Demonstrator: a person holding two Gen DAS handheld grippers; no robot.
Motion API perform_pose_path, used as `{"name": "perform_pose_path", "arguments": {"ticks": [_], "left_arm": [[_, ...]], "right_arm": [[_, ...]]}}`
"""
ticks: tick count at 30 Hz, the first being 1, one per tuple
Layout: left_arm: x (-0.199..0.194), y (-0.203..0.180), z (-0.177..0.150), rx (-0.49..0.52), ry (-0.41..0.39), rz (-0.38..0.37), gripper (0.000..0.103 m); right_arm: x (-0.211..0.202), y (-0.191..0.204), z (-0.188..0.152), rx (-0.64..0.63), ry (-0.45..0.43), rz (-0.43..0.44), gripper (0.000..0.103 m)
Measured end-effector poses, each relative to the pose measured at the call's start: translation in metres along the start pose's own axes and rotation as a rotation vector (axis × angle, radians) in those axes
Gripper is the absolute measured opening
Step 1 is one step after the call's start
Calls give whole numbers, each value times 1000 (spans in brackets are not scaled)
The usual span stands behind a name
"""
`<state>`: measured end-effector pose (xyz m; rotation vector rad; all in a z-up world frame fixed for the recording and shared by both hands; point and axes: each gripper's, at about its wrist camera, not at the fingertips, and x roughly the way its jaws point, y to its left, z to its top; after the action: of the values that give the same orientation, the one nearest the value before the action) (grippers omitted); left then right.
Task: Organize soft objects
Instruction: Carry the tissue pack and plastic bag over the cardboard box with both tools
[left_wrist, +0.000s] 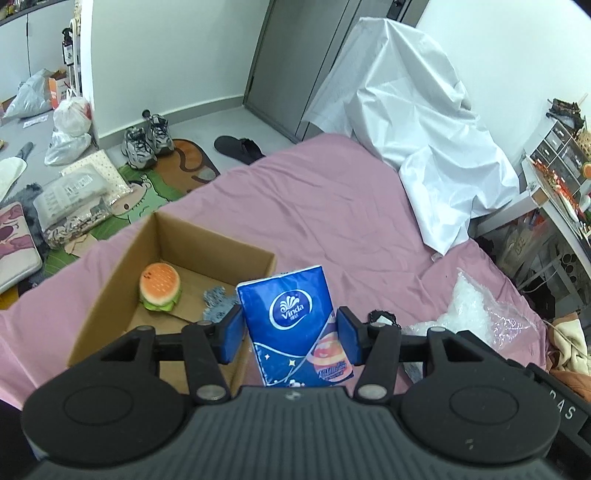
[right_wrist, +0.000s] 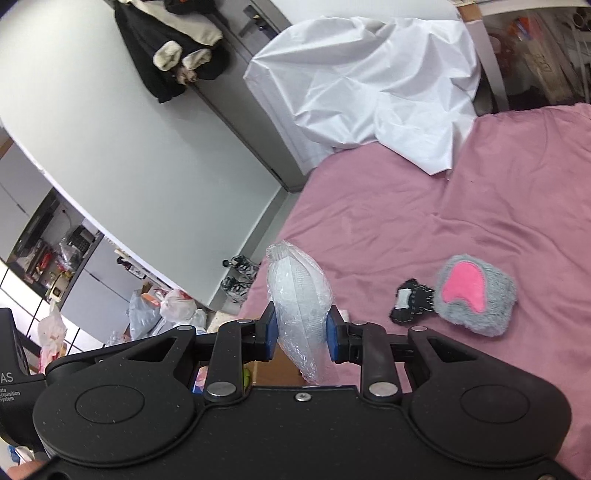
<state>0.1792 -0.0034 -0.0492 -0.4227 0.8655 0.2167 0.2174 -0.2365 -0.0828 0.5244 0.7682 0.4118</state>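
My left gripper (left_wrist: 291, 332) is shut on a blue Vinda tissue pack (left_wrist: 293, 317), held upright beside the right wall of an open cardboard box (left_wrist: 110, 284) on the pink bed. In the box lie a burger-shaped squishy toy (left_wrist: 160, 288) and a small grey-blue fuzzy item (left_wrist: 218, 302). My right gripper (right_wrist: 300, 332) is shut on a white soft item wrapped in clear plastic (right_wrist: 299, 295), held above the bed's edge. A grey plush pad with a pink patch (right_wrist: 474, 295) and a small black and white fabric piece (right_wrist: 410, 304) lie on the bed to its right.
A white plastic sheet (left_wrist: 417, 110) covers something at the bed's far side. A clear plastic bag (left_wrist: 476, 314) lies on the pink bedsheet (left_wrist: 314, 206) at right. Shoes (left_wrist: 147, 142), bags and a mat clutter the floor at left. A desk (left_wrist: 554, 192) stands at the right.
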Motion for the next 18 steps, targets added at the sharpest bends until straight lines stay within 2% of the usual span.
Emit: {"name": "perform_pose_path", "arguments": {"ticks": [18], "left_arm": [[-12, 45, 7, -39, -28, 27, 53]], "right_arm": [[8, 38, -13, -79, 15, 25, 26]]}}
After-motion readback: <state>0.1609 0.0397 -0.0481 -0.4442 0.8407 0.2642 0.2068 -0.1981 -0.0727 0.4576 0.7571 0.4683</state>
